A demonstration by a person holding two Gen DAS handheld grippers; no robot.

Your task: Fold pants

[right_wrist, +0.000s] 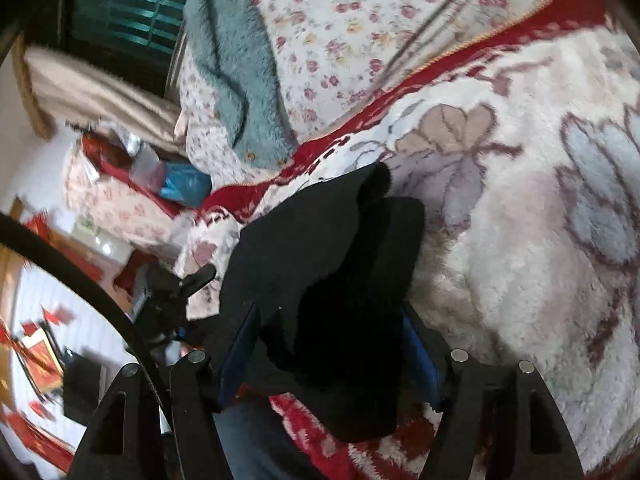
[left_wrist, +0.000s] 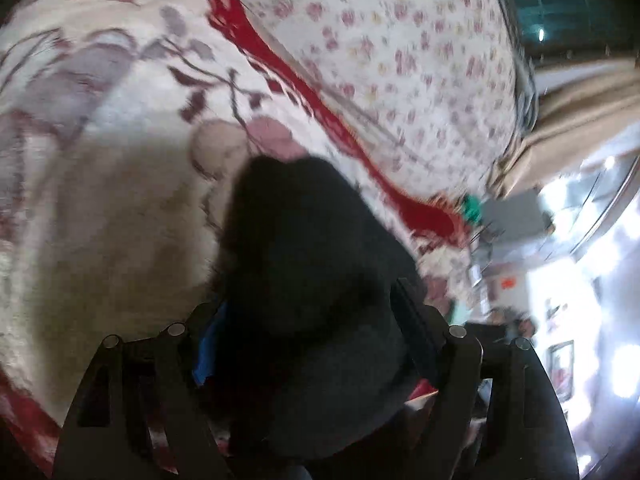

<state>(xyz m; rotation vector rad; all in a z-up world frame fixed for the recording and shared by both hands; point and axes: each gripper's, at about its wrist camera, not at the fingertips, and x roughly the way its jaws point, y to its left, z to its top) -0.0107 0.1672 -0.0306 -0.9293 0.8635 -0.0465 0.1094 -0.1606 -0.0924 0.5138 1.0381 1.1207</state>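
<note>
- Left wrist view: left gripper clamps the black pants over the plush floral blanket, near its red border.
- Right gripper grips the pants too; a teal fleece lies on the flowered sheet beyond.

Pants: dark black, soft cloth, bunching in thick folds
Pose: hanging crumpled, one edge curling over at the top
Place: sitting just above the fluffy floral blanket on the bed
</note>
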